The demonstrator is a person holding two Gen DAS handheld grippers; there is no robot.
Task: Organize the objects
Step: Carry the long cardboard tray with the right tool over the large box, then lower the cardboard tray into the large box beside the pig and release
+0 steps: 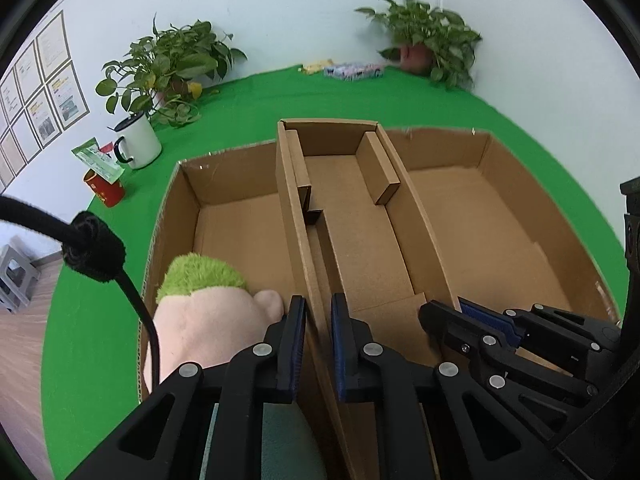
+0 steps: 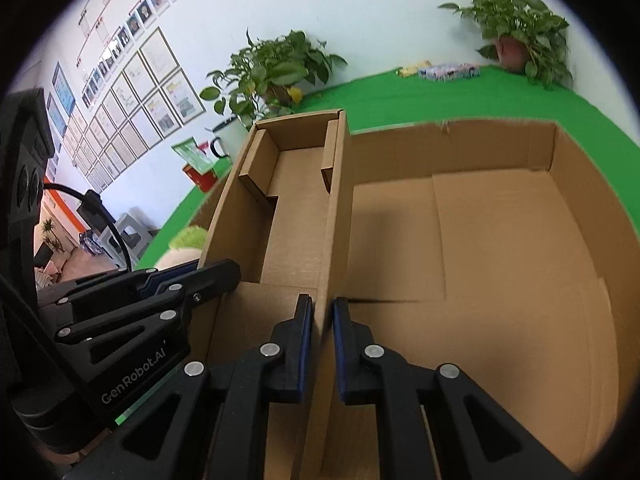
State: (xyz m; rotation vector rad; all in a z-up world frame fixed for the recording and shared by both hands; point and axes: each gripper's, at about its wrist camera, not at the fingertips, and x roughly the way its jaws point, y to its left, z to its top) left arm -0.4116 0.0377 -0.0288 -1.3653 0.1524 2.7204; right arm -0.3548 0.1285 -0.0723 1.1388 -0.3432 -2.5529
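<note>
Both tongs grip the narrow box: left tongs (image 1: pixel 318 344) clenched on its left wall (image 1: pixel 294 216), right tongs (image 2: pixel 323 344) on its right wall (image 2: pixel 336 208), lengthwise ahead.

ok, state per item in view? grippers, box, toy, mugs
left gripper: shut on the narrow box's left wall
right gripper: shut on the narrow box's right wall
narrow box: open-topped, empty, upright between two trays
left tray: holds the plush toy
plush toy: lying at the near end
right tray: empty
white mug: upright
red mug: upright
</note>
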